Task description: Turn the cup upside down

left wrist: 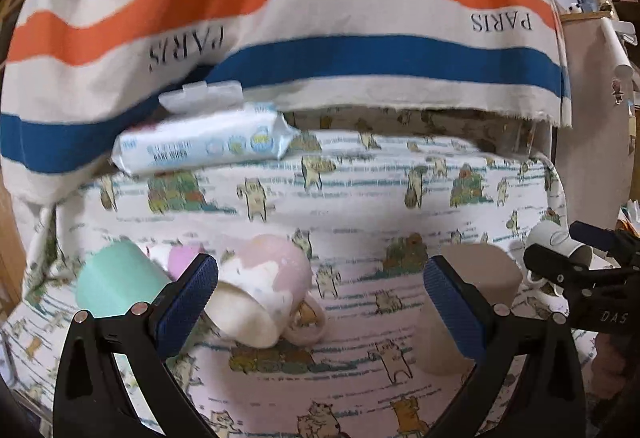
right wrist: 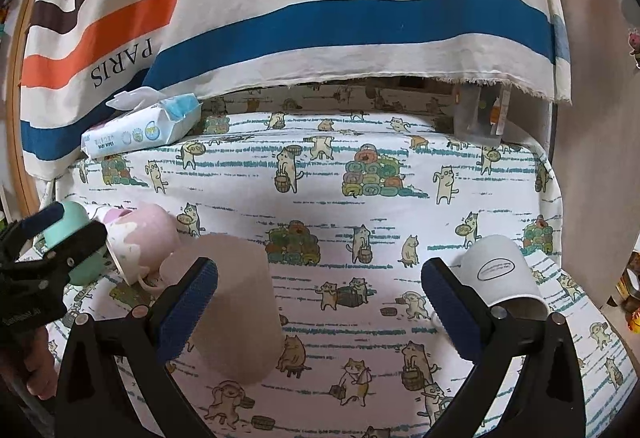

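Several cups stand or lie on a cat-print cloth. A pink and white mug (left wrist: 264, 290) lies tilted on its side with its handle on the cloth, beside a mint green cup (left wrist: 116, 282); both also show in the right wrist view, mug (right wrist: 140, 242) and green cup (right wrist: 72, 238). A beige cup (right wrist: 236, 302) stands upside down, also in the left wrist view (left wrist: 464, 302). A white paper cup (right wrist: 500, 274) lies on its side. My left gripper (left wrist: 320, 298) is open and empty just in front of the mug. My right gripper (right wrist: 320, 302) is open and empty between the beige and paper cups.
A pack of baby wipes (left wrist: 204, 141) lies at the back left, under a striped hanging cloth (left wrist: 304, 17). A clear plastic container (right wrist: 478, 115) stands at the back right. The table's right edge drops off by a beige wall (right wrist: 592, 117).
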Available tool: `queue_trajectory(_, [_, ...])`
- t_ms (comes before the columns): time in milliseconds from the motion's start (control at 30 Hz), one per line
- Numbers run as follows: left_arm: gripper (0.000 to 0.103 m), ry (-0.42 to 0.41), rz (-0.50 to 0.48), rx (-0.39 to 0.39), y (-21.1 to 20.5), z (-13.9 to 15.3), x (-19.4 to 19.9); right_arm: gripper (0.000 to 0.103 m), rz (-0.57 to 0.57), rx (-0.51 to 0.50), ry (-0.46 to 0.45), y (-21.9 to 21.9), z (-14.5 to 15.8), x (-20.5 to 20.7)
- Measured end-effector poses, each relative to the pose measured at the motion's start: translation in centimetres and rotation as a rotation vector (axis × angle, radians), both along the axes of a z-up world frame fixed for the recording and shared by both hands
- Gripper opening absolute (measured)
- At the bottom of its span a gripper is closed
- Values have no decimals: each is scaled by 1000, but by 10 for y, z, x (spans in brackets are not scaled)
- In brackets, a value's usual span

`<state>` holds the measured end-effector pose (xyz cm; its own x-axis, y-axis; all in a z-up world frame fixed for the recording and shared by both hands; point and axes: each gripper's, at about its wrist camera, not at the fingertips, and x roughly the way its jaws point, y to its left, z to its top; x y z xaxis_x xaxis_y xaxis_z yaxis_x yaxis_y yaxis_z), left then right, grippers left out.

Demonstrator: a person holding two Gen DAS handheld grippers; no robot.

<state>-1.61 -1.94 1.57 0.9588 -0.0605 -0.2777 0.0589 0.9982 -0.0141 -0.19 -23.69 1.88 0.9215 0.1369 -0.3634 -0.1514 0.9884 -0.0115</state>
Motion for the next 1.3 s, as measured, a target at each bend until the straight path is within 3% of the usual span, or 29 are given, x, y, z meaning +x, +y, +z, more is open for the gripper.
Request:
queue_trajectory(333, [102, 3, 5, 35, -8, -5, -2, 103, -12, -49, -23, 7, -5, -9])
queue_trajectory(1300, [102, 9, 21, 37, -8, -6, -2, 103, -36, -16, 10, -1, -6, -3])
